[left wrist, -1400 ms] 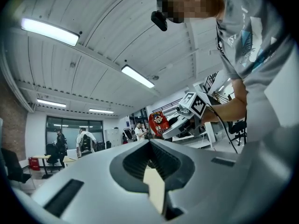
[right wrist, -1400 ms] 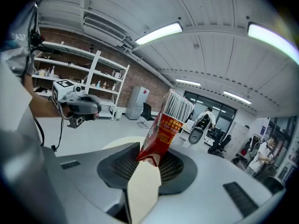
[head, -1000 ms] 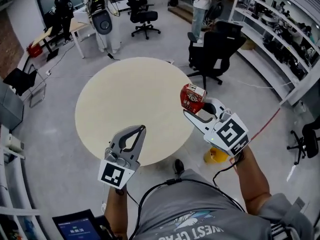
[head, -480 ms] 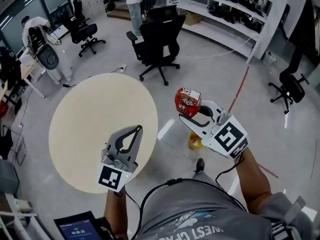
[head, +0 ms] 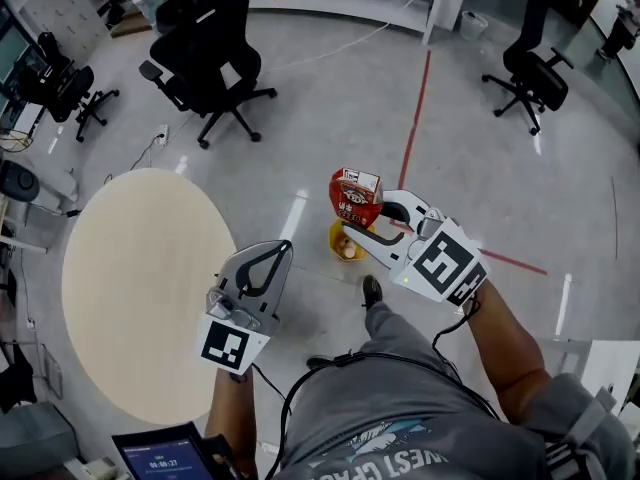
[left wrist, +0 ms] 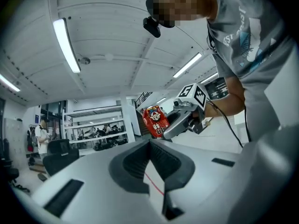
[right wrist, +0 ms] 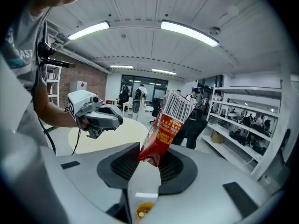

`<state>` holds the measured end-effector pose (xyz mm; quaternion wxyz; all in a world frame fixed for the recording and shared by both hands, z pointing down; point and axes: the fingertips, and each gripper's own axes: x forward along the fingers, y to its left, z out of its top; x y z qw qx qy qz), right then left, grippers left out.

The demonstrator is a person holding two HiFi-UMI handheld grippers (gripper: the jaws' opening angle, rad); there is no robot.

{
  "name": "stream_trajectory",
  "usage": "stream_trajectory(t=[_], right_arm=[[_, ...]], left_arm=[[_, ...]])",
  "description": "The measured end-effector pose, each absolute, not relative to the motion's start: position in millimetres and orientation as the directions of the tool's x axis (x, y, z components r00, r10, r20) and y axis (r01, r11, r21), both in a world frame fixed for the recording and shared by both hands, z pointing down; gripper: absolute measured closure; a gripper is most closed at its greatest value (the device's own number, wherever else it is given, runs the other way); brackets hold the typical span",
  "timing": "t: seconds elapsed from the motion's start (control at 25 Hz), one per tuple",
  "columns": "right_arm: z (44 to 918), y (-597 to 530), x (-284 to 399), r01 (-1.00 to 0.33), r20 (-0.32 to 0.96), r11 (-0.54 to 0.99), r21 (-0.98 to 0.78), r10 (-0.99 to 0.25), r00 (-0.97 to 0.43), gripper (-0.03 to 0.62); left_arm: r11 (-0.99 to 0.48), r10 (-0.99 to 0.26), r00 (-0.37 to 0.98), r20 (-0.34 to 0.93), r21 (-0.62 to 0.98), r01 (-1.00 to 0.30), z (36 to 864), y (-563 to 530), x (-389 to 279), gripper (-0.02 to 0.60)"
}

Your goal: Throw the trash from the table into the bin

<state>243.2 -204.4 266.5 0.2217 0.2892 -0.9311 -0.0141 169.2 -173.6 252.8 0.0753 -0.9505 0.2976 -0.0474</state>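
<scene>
In the head view, at centre, bin [head: 343, 246] on the floor, half covered by right gripper [head: 366, 220]; only a yellow rim visible, contents hard to make out. Carton [head: 355, 196] upright just above that rim, lower end lost between the jaws clamped on it. Left gripper [head: 281, 251] closed and empty, beside the edge of table [head: 130, 268]; part of that edge masked by the gripper's body.

In the left gripper view, jaws tip to tip, nothing between them, the floor's red line showing through the slot behind the tips. Beyond, carton [left wrist: 155, 121] in right gripper [left wrist: 163, 133], well apart from the left jaws. Bin out of sight here.

In the right gripper view, jaws pressed on carton [right wrist: 164, 129] at its bottom corner, carton tilted right, barcode end up. Bin [right wrist: 144, 211] only a yellow sliver down in the gap beneath the jaws. Left gripper [right wrist: 117, 120] off to the left, in front of table [right wrist: 112, 136], blocking part of it.
</scene>
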Motion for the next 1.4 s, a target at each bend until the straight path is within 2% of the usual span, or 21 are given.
stream_trajectory(t=[0.28,0.56,0.72,1.12,1.4], right_arm=[[355.4,-239.0,270.8,-0.577,0.473,0.815,0.057,-0.531,-0.703,0.477],[516.1,-287.3,299.3,-0.608,0.542,0.79,-0.085,-0.475,-0.693,0.478],[568.9,-302.1,305.6,-0.625,0.571,0.773,-0.109,-0.466,-0.676,0.477],[758.2,-330.5,336.1,-0.678,0.661,0.713,-0.181,-0.422,-0.621,0.478],[853.4,-344.0,334.3,-0.684,0.707,0.696,-0.221,-0.368,-0.603,0.477]], left_arm=[[-0.863,-0.505,0.853,0.128,-0.073,-0.5,342.5,-209.2,206.8,0.538],[-0.867,-0.481,0.849,0.22,0.027,-0.498,490.9,-261.3,239.5,0.538],[-0.869,-0.467,0.85,0.243,0.048,-0.492,540.7,-278.6,243.4,0.538],[-0.867,-0.418,0.863,0.285,0.16,-0.473,724.8,-322.4,274.0,0.538],[-0.86,-0.371,0.852,0.368,0.21,-0.465,827.8,-335.7,281.0,0.538]])
